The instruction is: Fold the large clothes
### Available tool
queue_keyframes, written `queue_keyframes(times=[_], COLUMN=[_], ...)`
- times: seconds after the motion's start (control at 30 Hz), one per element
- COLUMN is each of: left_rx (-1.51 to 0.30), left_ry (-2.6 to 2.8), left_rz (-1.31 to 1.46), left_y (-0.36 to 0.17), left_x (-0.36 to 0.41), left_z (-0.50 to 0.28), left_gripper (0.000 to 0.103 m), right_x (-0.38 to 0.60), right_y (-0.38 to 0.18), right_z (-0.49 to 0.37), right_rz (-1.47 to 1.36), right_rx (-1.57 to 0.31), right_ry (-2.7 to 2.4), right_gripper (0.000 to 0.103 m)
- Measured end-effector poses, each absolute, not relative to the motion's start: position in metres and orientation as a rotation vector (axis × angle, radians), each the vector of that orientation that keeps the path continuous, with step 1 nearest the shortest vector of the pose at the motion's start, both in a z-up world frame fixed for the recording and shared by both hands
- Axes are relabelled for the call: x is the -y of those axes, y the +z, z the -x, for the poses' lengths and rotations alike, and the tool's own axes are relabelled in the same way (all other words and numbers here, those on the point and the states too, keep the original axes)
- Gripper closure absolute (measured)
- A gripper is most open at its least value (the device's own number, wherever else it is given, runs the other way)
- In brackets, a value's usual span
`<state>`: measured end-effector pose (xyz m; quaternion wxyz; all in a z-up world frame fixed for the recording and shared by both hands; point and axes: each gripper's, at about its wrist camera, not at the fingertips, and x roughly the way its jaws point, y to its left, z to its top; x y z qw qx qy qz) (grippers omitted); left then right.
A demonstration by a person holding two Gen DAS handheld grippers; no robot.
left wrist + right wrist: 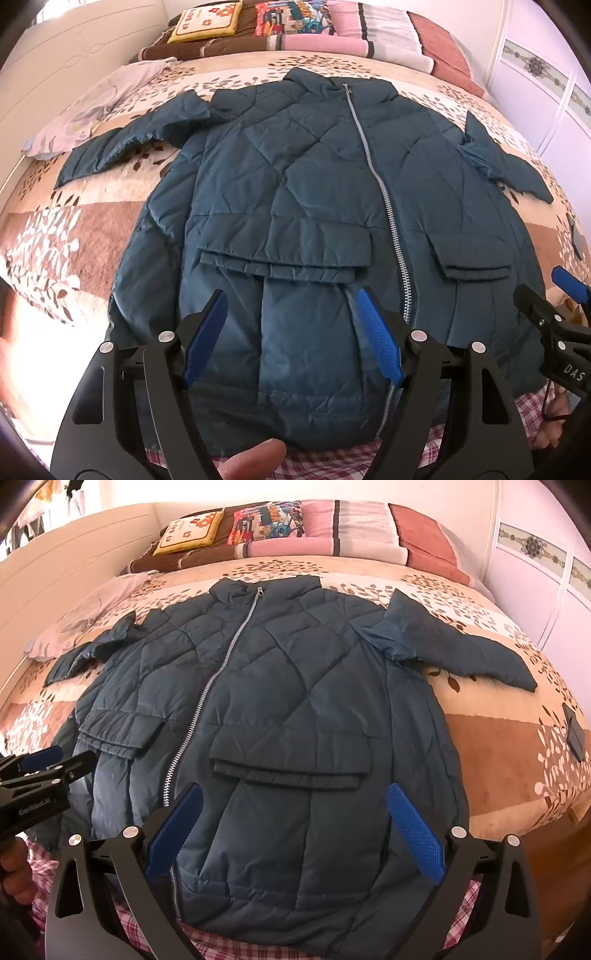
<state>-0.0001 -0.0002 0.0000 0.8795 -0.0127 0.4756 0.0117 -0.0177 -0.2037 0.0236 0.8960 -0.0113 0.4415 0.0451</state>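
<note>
While I look through the left wrist camera, I list the following. Item one: a dark teal quilted jacket (295, 192), laid front-up and zipped on a bed, collar toward the headboard, both sleeves spread outward, hem toward me. Item two: the bed's cover (74, 229), beige and brown with a leaf print, bare on either side of the jacket. Item three: my left gripper (295, 332), pointing down over the left pocket panel near the hem, its blue pads (205, 332) standing apart with nothing clamped between them; released. Item four: the right gripper (569, 284), seen only in part at the right edge. Item five: a fingertip (255, 461) at the bottom edge, over red-checked cloth (332, 463).

While I turn to the right wrist camera, the list runs on. Jacket (288, 686) again, its silver zipper (207, 698) running from collar to hem left of centre. Right gripper (295, 834) above the right pocket panel, pads spread wide, gripping nothing. Left gripper (55, 764) at the left edge. Pillows and folded blankets (295, 528) stacked at the head of the bed. A small dark object (574, 734) on the cover to the right; I cannot tell what it is.
</note>
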Motion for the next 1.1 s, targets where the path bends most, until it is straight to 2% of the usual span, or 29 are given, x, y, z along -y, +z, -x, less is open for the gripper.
queue_keyframes(times=[1.1], left_rx=[-1.021], left_ry=[0.029], left_rz=[0.043], left_y=[-0.0059], left_x=[-0.0025], left_z=[-0.0001], left_gripper=[0.031], right_x=[0.2100], right_y=[0.0189], right_z=[0.0159], right_rz=[0.010], right_rx=[-0.926], right_ry=[0.099], right_gripper=[0.007])
